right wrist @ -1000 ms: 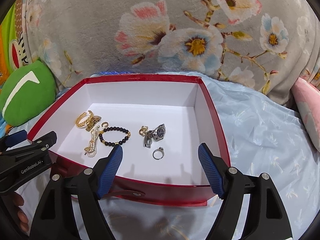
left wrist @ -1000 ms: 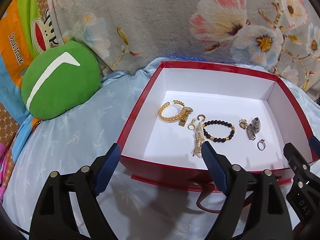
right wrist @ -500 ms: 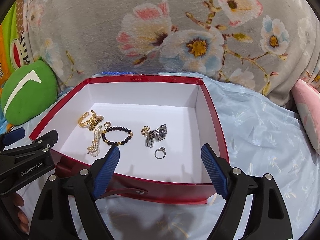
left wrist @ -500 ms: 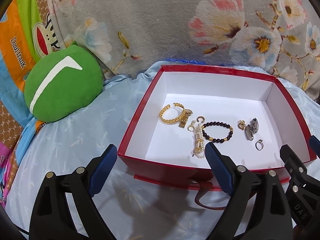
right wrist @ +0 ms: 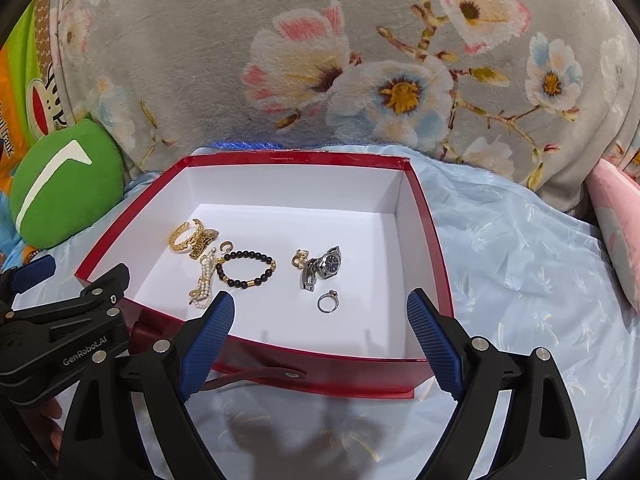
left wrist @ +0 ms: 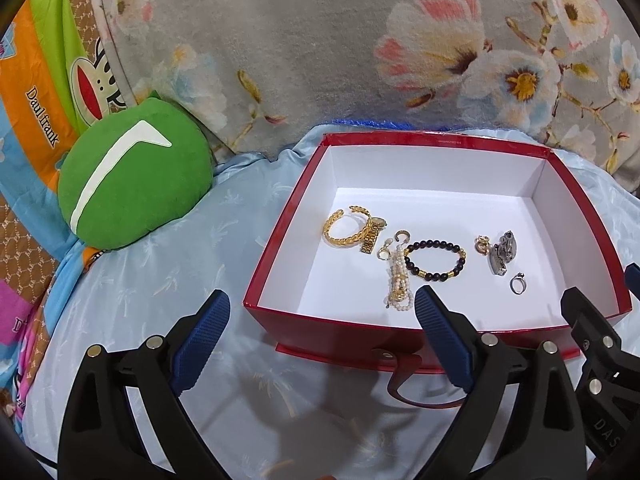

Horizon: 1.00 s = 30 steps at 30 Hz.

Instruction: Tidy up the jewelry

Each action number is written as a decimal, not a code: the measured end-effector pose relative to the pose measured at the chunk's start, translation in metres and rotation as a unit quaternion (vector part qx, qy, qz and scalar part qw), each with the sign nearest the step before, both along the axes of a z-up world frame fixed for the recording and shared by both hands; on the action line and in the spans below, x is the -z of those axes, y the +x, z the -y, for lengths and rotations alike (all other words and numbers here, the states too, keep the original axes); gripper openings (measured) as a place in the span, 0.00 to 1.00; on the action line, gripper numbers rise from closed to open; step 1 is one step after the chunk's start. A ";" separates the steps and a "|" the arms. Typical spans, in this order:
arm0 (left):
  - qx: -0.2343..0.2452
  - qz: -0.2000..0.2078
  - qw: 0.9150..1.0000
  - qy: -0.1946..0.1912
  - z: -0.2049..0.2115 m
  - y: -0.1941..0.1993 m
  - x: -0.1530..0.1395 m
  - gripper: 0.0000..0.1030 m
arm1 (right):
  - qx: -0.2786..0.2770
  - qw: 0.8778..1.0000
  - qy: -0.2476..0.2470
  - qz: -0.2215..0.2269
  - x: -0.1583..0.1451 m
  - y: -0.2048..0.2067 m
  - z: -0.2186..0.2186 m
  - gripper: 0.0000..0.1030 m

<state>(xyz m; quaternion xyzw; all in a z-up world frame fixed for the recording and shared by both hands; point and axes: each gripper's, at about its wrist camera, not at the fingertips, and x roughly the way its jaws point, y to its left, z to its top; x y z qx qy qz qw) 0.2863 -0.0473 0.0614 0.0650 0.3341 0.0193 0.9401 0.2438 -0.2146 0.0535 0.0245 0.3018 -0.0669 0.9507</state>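
Now both tools have drawn back a little from the red box (left wrist: 436, 334) compared with a second ago, and their jaws are opening: the left hand-held gripper (left wrist: 320, 344) and the right hand-held gripper (right wrist: 320, 340) each stand wide with nothing between the blue pads. That suggests a piece has just been let go or a fresh reach is being prepared; no item is in hand.

The box sits open on the pale blue bed cover (left wrist: 160, 272), its white floor holding all the jewelry in a loose row. At the left lie a gold chain bracelet (left wrist: 344, 230) and a gold watch (left wrist: 372, 232), touching. Just right of them are small earrings (left wrist: 394, 244) and a pearl strand (left wrist: 400, 284), then a dark bead bracelet (left wrist: 436, 260). Farther right sit a gold ring (right wrist: 299, 259), a silver watch (right wrist: 324, 268) and, nearest the front wall, a silver ring (right wrist: 329, 302).
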 end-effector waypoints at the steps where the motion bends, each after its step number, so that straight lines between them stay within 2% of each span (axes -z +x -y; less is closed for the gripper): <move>1: -0.001 -0.002 1.000 -0.001 0.000 0.000 0.000 0.89 | -0.001 1.000 0.001 0.000 0.000 0.000 0.000 0.83; 15: -0.016 -0.008 1.000 -0.004 -0.004 0.001 0.000 0.90 | -0.004 1.000 0.000 -0.001 -0.001 -0.001 -0.003 0.83; 30: -0.010 -0.012 1.000 -0.003 -0.001 -0.001 0.001 0.91 | -0.005 1.000 0.000 -0.002 0.000 -0.002 -0.006 0.84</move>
